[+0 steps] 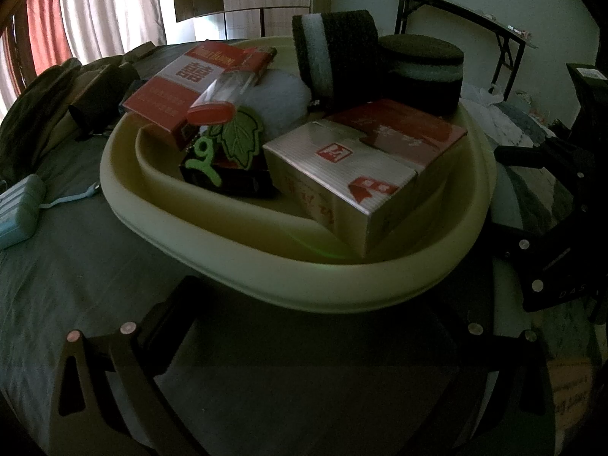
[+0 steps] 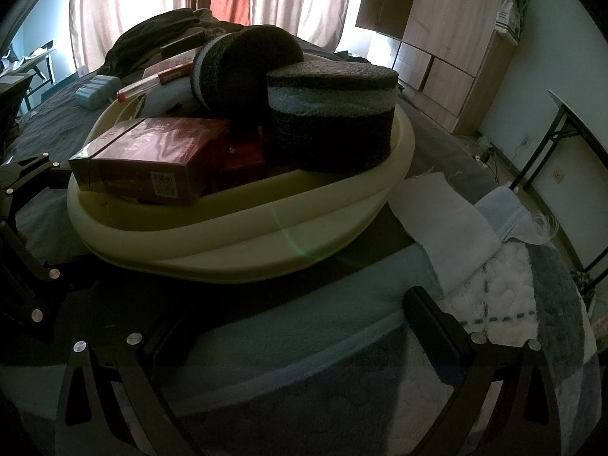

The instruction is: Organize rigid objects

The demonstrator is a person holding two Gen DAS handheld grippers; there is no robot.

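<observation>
A cream oval basin (image 1: pixel 342 279) (image 2: pixel 228 235) sits on a bed, packed full. In it lie a silver box (image 1: pixel 334 174), a dark red box (image 1: pixel 410 129) (image 2: pixel 152 155), a red and white box (image 1: pixel 182 87), a clear tube with a red cap (image 1: pixel 216 102) (image 2: pixel 148 83), a green leaf tag (image 1: pixel 239 136) and a white fluffy item (image 1: pixel 281 98). One round dark sponge (image 1: pixel 421 72) (image 2: pixel 330 125) lies flat, and another (image 1: pixel 334 49) (image 2: pixel 243 68) leans on it. My left gripper (image 1: pixel 311 323) is open just before the basin's near rim. My right gripper (image 2: pixel 298 307) is open at its other side, holding nothing.
A pale blue case (image 1: pixel 19 209) (image 2: pixel 97 89) with a strap lies on the grey sheet beside the basin. Dark clothing (image 1: pixel 57 95) is heaped behind. A folded white cloth (image 2: pixel 437 220) and a fluffy blanket (image 2: pixel 505 285) lie to the basin's right. A folding table (image 1: pixel 475 11) stands by the wall.
</observation>
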